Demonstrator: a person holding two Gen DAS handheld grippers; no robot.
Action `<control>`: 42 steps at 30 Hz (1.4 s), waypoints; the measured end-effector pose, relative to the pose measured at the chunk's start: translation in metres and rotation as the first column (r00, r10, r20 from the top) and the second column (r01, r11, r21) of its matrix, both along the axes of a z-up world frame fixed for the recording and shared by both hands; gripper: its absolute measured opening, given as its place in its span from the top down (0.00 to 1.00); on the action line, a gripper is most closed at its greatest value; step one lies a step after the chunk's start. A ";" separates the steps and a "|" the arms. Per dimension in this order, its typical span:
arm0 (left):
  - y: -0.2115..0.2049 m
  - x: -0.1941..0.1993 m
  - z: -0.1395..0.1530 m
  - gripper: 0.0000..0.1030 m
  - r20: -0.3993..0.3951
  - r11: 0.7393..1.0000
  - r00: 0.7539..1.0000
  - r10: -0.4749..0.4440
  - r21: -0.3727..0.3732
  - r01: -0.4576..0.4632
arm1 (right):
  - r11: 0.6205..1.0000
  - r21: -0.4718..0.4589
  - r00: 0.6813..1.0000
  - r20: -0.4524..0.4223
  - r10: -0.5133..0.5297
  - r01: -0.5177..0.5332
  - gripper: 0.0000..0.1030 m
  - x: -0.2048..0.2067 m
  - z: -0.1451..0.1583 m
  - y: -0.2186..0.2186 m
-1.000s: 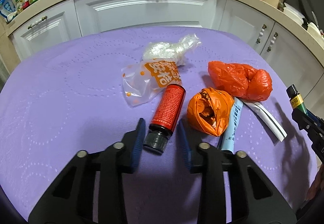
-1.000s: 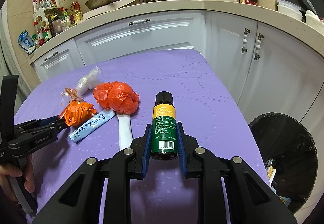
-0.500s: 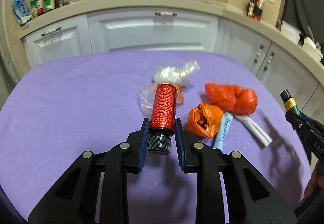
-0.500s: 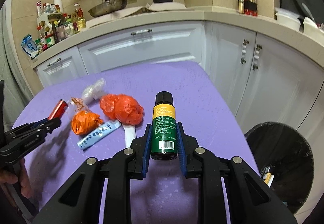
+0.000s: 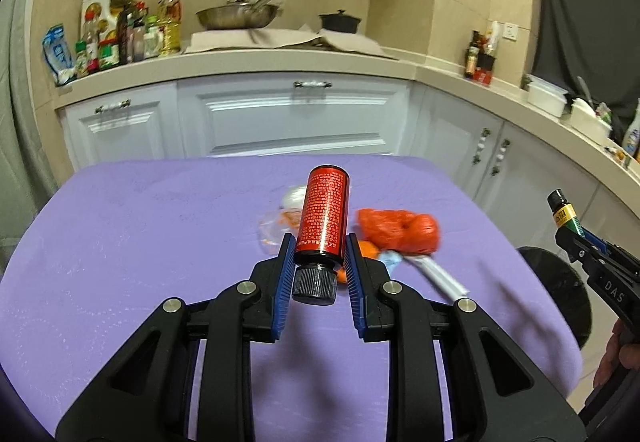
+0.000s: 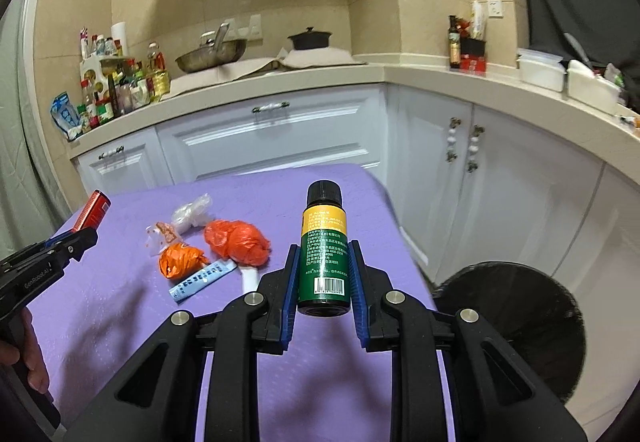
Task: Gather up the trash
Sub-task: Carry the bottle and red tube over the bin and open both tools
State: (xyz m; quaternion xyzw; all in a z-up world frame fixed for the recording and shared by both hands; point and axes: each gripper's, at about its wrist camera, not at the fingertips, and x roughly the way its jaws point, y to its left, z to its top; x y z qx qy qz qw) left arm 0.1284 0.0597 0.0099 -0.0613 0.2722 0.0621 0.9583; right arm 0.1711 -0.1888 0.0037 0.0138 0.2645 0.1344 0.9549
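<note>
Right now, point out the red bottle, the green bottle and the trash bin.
red bottle [image 5: 323, 218]: left wrist view, middle of its printed red body.
green bottle [image 6: 324, 262]: right wrist view, green label above the barcode.
trash bin [image 6: 516, 318]: right wrist view, black liner inside.

A glossy red label is seen on the red bottle [image 5: 323, 218], above a ribbed matt black cap. The green bottle [image 6: 323, 262] is wrapped in a smooth, slightly shiny label. The orange bags [image 6: 236, 242] are made of crinkled glossy plastic film. The table [image 6: 120, 294] is covered by a matt purple cloth with embossed dots. Ribbed blue pads [image 5: 285, 278] are fitted on matt black plastic fingers.
</note>
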 end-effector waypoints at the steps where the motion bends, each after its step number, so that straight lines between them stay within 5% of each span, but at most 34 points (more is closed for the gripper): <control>1: -0.009 -0.001 0.003 0.77 0.007 1.000 1.000 -0.017 -0.001 0.017 | 1.000 0.002 1.000 0.005 -0.011 0.011 0.77 -0.003 0.001 -0.007; 9: -0.082 0.001 0.013 0.77 0.040 0.987 0.986 -0.160 0.010 0.159 | 0.994 0.009 0.993 0.031 -0.111 0.110 0.77 -0.020 0.005 -0.063; 24: -0.228 0.031 -0.010 0.77 0.004 0.911 0.911 -0.412 0.041 0.411 | 0.955 0.010 0.955 0.009 -0.295 0.295 0.77 -0.031 -0.012 -0.159; 33: -0.281 0.048 -0.025 0.77 -0.019 0.877 0.879 -0.477 0.055 0.477 | 0.942 0.029 0.942 -0.021 -0.334 0.334 0.77 -0.024 -0.030 -0.187; 42: -0.298 0.062 -0.039 0.76 -0.043 0.878 0.879 -0.474 0.053 0.476 | 0.934 0.035 0.934 -0.043 -0.355 0.356 0.77 -0.015 -0.045 -0.201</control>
